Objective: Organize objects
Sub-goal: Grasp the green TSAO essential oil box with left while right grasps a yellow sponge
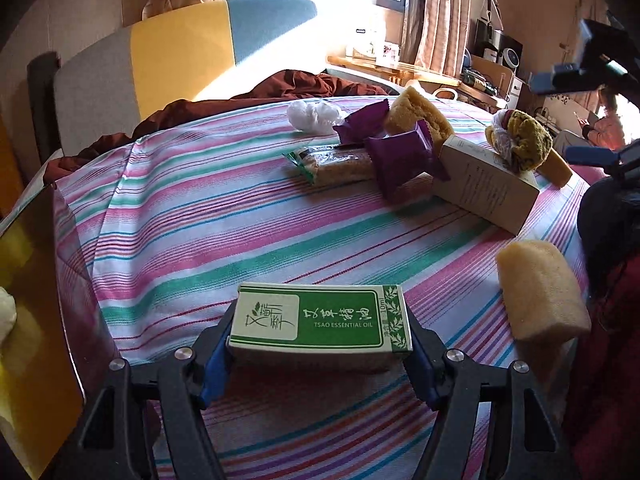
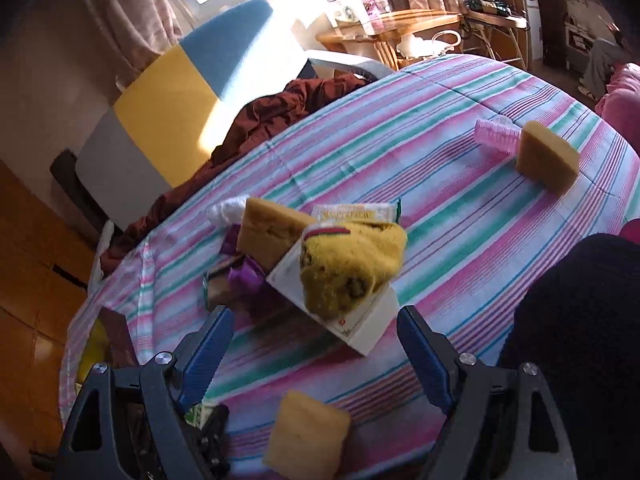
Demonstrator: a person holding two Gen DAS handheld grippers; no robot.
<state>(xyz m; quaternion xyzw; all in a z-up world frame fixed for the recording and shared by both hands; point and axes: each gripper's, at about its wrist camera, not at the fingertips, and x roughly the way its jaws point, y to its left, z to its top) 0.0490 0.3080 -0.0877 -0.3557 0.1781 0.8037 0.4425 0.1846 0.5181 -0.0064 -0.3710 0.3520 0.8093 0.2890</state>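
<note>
My left gripper point(image 1: 320, 344) is shut on a green and white essential oil box point(image 1: 320, 322), held flat just above the striped tablecloth point(image 1: 192, 236). Beyond it lies a pile: a wrapped snack bar point(image 1: 340, 164), purple packets point(image 1: 400, 152), a yellow sponge point(image 1: 416, 114), a beige carton point(image 1: 484, 184) and a yellow sock bundle point(image 1: 520, 138). Another sponge point(image 1: 542, 292) lies at the right. My right gripper point(image 2: 316, 344) is open and empty, hovering above the table over the same pile: the sock point(image 2: 352, 264) on the carton point(image 2: 360, 320), with a sponge point(image 2: 306, 436) below it.
A pink hair roller point(image 2: 496, 136) and a sponge point(image 2: 546, 160) lie at the far side of the table. A crumpled white bag point(image 1: 314, 116) sits behind the pile. A yellow-lined box point(image 1: 36, 320) stands at the left edge. A dark red blanket point(image 1: 280, 88) and a colour-block chair point(image 1: 180, 52) lie beyond.
</note>
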